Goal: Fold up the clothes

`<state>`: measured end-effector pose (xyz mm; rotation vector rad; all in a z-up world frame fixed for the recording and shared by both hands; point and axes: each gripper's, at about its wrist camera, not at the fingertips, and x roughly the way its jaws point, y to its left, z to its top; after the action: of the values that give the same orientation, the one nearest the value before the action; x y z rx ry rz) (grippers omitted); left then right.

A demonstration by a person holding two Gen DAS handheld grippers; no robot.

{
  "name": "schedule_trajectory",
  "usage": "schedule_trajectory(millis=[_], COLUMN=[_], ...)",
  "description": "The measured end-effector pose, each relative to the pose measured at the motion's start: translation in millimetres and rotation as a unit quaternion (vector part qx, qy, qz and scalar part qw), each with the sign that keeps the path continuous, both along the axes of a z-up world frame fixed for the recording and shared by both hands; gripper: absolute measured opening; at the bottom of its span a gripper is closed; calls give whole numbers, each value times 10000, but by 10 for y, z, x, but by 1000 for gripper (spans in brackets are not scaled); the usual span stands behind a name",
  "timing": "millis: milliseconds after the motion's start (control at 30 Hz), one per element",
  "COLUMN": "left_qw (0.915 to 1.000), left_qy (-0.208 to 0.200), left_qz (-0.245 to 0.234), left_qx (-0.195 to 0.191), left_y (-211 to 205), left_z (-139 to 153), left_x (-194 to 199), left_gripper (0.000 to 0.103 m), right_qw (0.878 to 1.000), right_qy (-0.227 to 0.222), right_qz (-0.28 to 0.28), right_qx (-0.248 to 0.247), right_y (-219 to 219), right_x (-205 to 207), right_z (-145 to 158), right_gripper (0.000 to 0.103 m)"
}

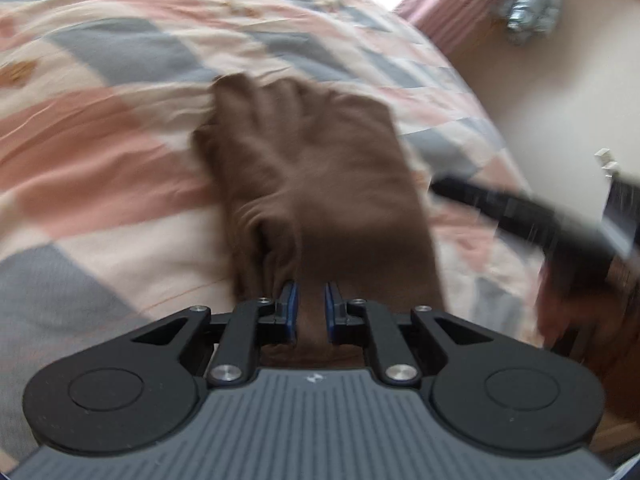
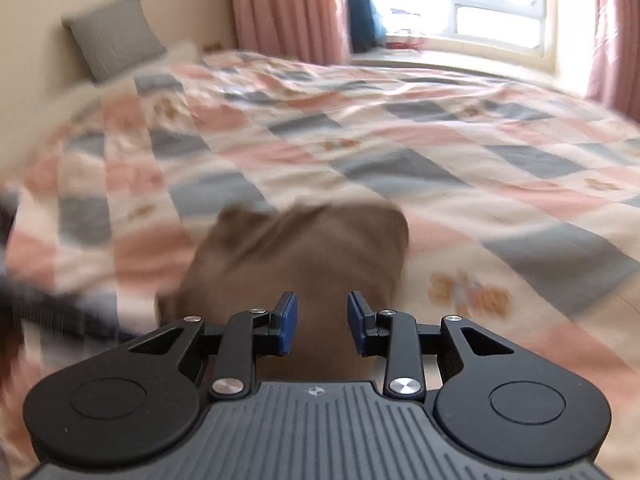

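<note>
We have one brown garment [image 1: 316,184] on the bed, lying on the checked quilt [image 1: 100,152] of pink, grey and cream squares. In the left wrist view it reads as a long, narrow strip running from just under our fingers out toward the far side. That suggests it has already been folded lengthwise at least once, though motion blur keeps us from counting layers. Its left edge is bunched into ridges near our fingertips and again at the far end, so the fold is not yet flat.

Our left gripper [image 1: 311,310] sits at the near end of the strip with its blue pads a small gap apart and brown cloth showing between them — whether they pinch that cloth or only hover over it, we cannot tell. Our right gripper [image 2: 317,322] has its pads clearly apart, nothing between them, over the near part of the same garment [image 2: 304,256]. In the left view it appears as a dark blurred bar [image 1: 520,216] off to the right.

We judge the task about midway: width reduced, length not. What seems left is to smooth the ridges and bring one end over the other. A grey pillow [image 2: 114,36] rests against the far wall, well apart from the work.
</note>
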<state>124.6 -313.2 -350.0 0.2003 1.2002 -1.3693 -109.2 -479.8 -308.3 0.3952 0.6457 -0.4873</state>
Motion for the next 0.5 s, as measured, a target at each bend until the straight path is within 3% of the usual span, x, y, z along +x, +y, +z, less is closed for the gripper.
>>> schedule_trajectory(millis=[67,167,267,400,500], left_qw=[9994,9965,9889,9718,9707], left_qy=[-22,-153,-127,-295,-363], left_qz=[358,822,1456,2167,2234], left_qx=[21,62,258,878,811], left_y=[81,111,117,117,103], left_z=[-89,-133,-139,155,398], left_x=[-9,-72,-98,-260,-521], left_gripper=[8,4,3,9,9], right_qw=[9992,9946,9904,9817,9632], right_qy=[-150,24,427,555,529], right_qz=[375,1004,1269,1770,2532], right_qx=[70,261,336,430,732], right_y=[-321,-740,-1087,-1387,-1445], right_x=[84,236,346,464,697], right_z=[-69,-231,-288,-90,52], right_gripper=[33,31,28,29,29])
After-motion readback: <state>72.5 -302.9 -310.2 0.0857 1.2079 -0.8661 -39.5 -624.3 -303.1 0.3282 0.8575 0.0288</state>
